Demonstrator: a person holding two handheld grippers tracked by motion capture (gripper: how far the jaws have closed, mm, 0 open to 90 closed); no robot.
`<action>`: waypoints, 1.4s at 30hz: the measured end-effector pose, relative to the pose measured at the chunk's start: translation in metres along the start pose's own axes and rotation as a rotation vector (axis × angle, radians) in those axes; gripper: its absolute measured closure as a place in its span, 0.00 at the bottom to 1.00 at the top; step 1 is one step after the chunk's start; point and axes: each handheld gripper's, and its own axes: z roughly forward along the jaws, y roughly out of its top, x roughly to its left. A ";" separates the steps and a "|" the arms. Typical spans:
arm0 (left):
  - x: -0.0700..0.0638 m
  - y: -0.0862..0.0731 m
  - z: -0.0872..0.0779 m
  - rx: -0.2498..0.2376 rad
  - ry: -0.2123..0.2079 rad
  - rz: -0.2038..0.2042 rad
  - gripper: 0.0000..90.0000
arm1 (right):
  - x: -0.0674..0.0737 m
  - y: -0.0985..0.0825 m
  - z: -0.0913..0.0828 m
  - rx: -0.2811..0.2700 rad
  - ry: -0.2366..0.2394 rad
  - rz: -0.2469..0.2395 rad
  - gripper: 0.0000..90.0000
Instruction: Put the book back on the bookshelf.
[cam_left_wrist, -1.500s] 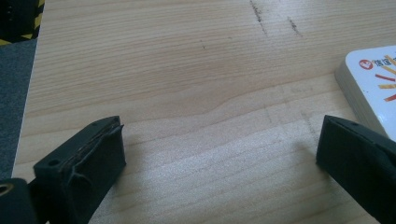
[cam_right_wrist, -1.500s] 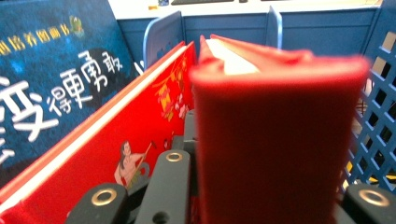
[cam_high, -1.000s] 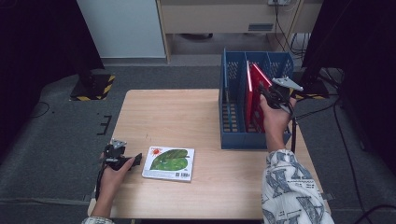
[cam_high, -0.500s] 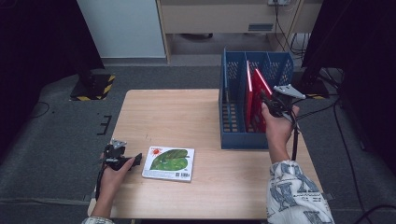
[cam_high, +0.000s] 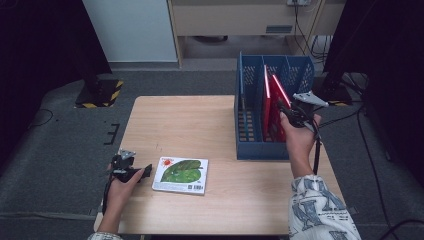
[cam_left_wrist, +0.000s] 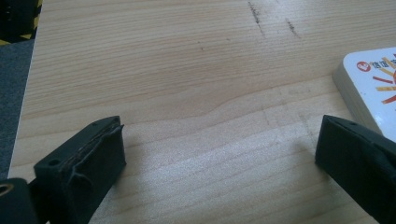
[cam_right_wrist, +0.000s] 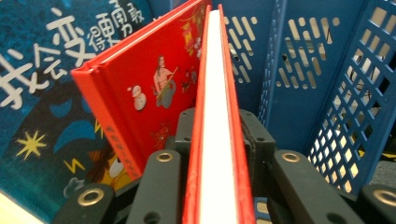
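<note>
Even overhead light, dark surroundings; both gripper views slightly soft.

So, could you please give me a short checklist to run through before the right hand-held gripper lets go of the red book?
1. Red book between the jaws of the right hand-held gripper, which have just been opening: ok.
2. Book inside the blue crate, upright beside the other red book: ok.
3. Book's lower edge resting on the crate floor: cannot tell.
4. Left hand-held gripper open, nothing between its jaws: ok.
5. Green-covered book lying flat on the table, just beside the left hand-held gripper: ok.
</note>
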 end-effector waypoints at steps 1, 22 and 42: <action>0.000 0.000 0.000 0.000 0.000 0.000 0.00 | 0.000 0.001 0.000 0.000 0.002 -0.004 0.80; -0.001 0.000 0.000 -0.002 -0.001 0.006 0.01 | 0.002 0.007 -0.002 0.015 -0.035 -0.022 0.86; -0.001 0.001 0.000 -0.002 0.000 0.006 0.01 | -0.003 0.016 0.009 -0.039 -0.100 0.000 0.89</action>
